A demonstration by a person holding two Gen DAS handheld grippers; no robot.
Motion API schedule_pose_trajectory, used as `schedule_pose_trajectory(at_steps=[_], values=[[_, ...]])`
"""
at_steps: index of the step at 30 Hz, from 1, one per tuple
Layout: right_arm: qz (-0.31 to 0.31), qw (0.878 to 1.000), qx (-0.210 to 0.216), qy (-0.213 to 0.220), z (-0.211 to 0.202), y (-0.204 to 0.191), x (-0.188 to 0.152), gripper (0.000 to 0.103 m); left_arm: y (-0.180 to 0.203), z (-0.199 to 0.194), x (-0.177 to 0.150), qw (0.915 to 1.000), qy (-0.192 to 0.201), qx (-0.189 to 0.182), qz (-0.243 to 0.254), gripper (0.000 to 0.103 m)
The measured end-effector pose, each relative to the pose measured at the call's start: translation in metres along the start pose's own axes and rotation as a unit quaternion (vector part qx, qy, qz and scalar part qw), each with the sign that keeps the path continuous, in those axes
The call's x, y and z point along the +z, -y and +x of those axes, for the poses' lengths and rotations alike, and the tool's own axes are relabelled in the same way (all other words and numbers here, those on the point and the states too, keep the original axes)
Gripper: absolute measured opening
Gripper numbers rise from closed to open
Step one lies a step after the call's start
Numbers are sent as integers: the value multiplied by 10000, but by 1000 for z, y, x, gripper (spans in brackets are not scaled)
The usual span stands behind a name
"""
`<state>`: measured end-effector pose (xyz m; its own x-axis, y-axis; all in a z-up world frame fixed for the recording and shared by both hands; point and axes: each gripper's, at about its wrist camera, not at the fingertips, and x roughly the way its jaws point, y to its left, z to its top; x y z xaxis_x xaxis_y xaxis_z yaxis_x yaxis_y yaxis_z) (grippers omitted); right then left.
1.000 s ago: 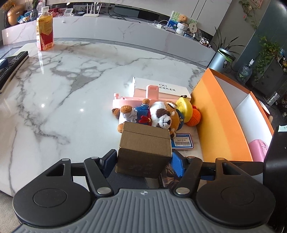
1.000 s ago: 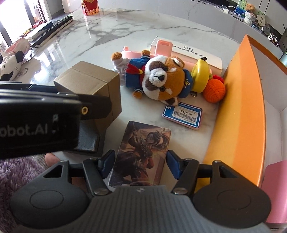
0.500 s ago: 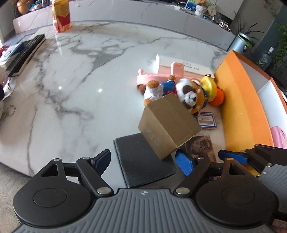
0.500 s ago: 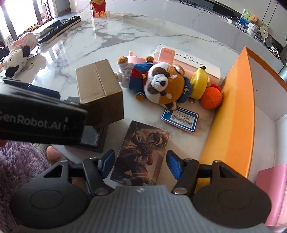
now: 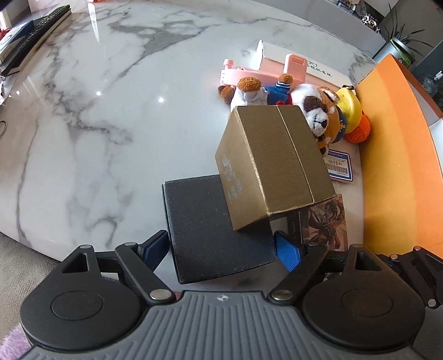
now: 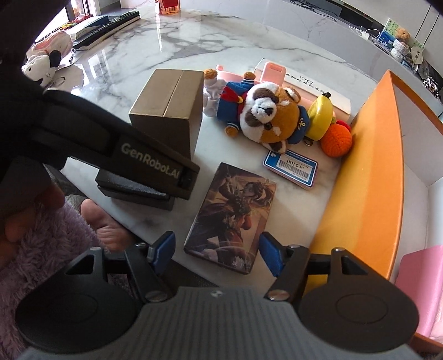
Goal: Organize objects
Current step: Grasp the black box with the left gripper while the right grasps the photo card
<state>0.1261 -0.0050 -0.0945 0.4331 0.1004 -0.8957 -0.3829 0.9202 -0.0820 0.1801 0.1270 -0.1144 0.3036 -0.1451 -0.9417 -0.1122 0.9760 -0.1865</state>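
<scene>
A brown cardboard box (image 5: pixel 272 163) stands on a flat black box (image 5: pixel 210 229) near the table's front edge; it also shows in the right wrist view (image 6: pixel 171 105). My left gripper (image 5: pixel 221 249) is open, its fingers astride the black box's near end. My right gripper (image 6: pixel 217 254) is open around the near end of an illustrated card box (image 6: pixel 232 216). A red-panda plush (image 6: pixel 265 116), a yellow toy (image 6: pixel 319 116), an orange crochet ball (image 6: pixel 336 141) and a blue price card (image 6: pixel 290 167) lie beyond.
An orange storage box (image 6: pixel 368 166) with white compartments stands at the right, a pink item (image 6: pixel 420 288) inside. A pink stand (image 5: pixel 265 72) and a white box (image 5: pixel 279 52) lie behind the plush. A keyboard (image 6: pixel 108 26) and a plush toy (image 6: pixel 44 62) sit far left.
My left gripper let go of the cardboard box, opened and pulled back and up. The box now stands on the black box. The right gripper rose slightly over the card box.
</scene>
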Motion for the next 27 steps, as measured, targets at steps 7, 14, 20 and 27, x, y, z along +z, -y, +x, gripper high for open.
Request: schedule_pose_trajectory(at_steps=[7,14,20,27], values=[[86,9997,-175,-110,11,-2,-3,65,6,1,-2,9993,-30,193,304,93],[223,9997,-18,32,-3,3,-1,64,-1,-26,-7,9983,463,142,331,91],[282,9989,72,378,-26,7,6,63,0,-43,-9,9967,635,106,496,90],[620,9951,376,673,-46,25,17,62,-8,-64,-18,9959,804,-286,312,90]])
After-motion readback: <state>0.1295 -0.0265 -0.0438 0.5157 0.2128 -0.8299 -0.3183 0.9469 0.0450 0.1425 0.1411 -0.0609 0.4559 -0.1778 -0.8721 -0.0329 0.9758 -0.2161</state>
